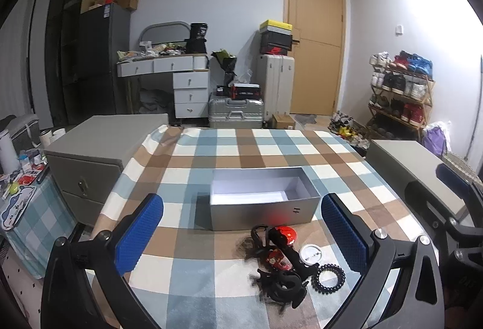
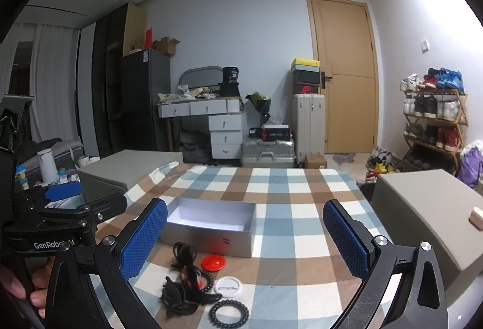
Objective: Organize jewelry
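On the checked tabletop (image 1: 271,148), a silver box (image 1: 259,208) sits behind a heap of hair accessories (image 1: 283,262). Both the left tool (image 1: 241,235) and right tool (image 2: 244,241) hover spread wide, holding nothing.

A woven checked cloth (image 1: 271,148) is covering the table, matt and soft-looking. In the centre of the frame the grey box (image 1: 262,209) is showing a faintly sheeny card finish. The gripper pads (image 2: 145,238) are looking like dimpled blue rubber. The red badge (image 2: 213,262) is gleaming glossy.
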Demonstrator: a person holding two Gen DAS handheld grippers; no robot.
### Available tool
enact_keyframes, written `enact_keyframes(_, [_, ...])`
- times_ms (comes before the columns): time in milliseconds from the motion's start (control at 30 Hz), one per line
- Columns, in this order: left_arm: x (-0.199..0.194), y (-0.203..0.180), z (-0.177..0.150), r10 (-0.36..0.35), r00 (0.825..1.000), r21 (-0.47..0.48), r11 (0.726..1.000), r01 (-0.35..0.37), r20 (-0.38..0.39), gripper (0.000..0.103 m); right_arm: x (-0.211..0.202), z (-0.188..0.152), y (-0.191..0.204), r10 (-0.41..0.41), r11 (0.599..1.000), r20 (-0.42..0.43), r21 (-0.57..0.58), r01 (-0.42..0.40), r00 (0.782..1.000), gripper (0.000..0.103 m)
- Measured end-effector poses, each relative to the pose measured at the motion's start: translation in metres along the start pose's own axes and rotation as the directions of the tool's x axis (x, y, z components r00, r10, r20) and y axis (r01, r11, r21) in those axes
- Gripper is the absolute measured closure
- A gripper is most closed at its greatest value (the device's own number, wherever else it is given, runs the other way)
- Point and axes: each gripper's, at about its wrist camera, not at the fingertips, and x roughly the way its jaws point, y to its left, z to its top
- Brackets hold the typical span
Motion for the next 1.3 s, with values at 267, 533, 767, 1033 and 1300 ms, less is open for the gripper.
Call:
enact_keyframes(267, [-0.0010,-0.0041,0.0010,-0.003,1.000,0.007,1.000,0.003,-0.003,0.001,0.0007,-0.0028,-0.0013,0.004,1.000,-0.004,0.014,-0.004,1.000,0.000])
enact_keyframes(533, [0.0000,-0.0038,0.0009,0.002,1.000,0.009,1.000,-0.002,0.001,0.001,0.0002,-0.0031,-0.0014,0.007,1.000,-0.003,0.012,-0.007,1.000,0.000])
enact_keyframes(767, [-0.0009,-0.0017,-0.0001,0.002,1.000,0.002,1.000,-0.002,0.004,0.001,-0.0003,-0.0035,-0.0005,0.008,1.000,-0.001,0.010,-0.008,1.000,0.000])
enact_keyframes(1033, [0.0001,-0.0007,-0.0006,-0.010,1.000,-0.003,1.000,0.010,0.002,0.001,-0.0005,-0.0030,-0.0003,0.007,1.000,0.000,0.009,-0.007,1.000,0.000])
enact_keyframes(1300, [0.0017,0.0002,-0.0017,-0.012,1.000,-0.006,1.000,0.012,-0.001,0.001,-0.0011,-0.0031,-0.0003,0.003,1.000,0.004,0.011,-0.003,1.000,0.000])
